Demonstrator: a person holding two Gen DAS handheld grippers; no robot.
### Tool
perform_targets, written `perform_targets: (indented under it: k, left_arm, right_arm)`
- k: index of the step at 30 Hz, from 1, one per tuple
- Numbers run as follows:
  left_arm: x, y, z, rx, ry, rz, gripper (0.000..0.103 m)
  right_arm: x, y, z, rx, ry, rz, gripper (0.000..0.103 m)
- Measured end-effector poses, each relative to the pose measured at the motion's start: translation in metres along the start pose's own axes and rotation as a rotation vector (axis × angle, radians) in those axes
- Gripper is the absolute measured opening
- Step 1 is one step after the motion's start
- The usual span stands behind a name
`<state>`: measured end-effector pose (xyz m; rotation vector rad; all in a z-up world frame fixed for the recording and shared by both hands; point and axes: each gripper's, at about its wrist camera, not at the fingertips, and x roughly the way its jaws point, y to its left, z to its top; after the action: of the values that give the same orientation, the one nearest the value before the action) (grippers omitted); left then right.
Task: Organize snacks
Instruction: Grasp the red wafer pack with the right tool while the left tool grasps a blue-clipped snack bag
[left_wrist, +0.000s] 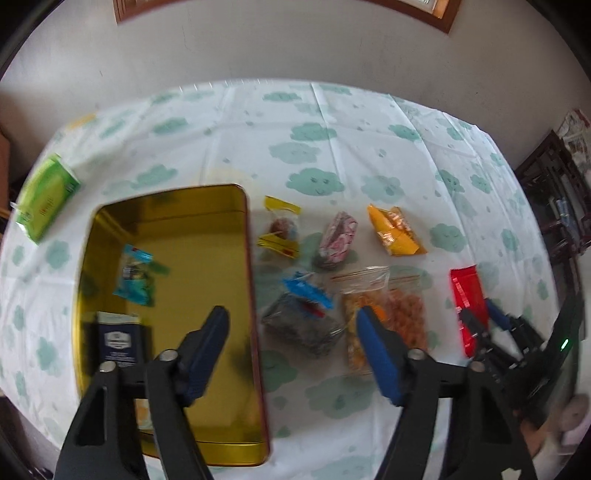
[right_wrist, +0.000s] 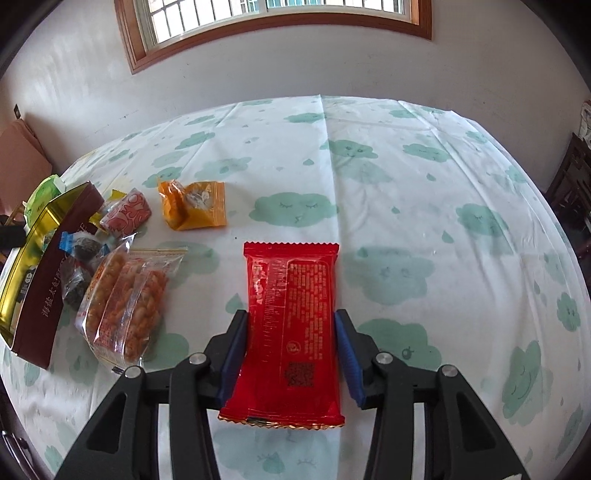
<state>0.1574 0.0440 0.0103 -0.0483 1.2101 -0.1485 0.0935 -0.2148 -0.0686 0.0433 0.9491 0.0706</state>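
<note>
Left gripper (left_wrist: 291, 332): matte black plastic arms, blue ribbed fingers (left_wrist: 207, 347), round silver pivot screws.
Right gripper (right_wrist: 291, 343): same black angular linkage with triangular cut-outs, blue finger pads (right_wrist: 347, 358), silver screws; small green indicator light on its body.

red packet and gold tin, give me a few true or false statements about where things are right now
1. The red packet lies between the jaws of the right gripper. True.
2. The gold tin holds no snacks. False: a blue-green packet and a dark blue packet lie inside it.
3. The left gripper holds the orange packet. False: its jaws are open and hold nothing; the orange packet lies apart on the tablecloth.
4. A clear bag of orange snacks lies on the tablecloth between the tin and the red packet. True.
5. The green packet lies inside the tin. False: it lies on the tablecloth, outside the tin's far left corner.
</note>
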Motion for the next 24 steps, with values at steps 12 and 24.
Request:
perform_targets:
  k: [12, 24]
  left_arm:
    - [0.036, -0.008, 0.029, -0.031, 0.111, -0.033, 0.056]
    - [0.064, -0.010, 0.036, -0.010, 0.139, 0.035, 0.042]
  right_arm:
    - [-0.002, 0.001, -0.007, -0.007, -0.046, -0.001, 0.047]
    - [-0.004, 0.001, -0.011, -0.006, -0.076, 0.010, 0.048]
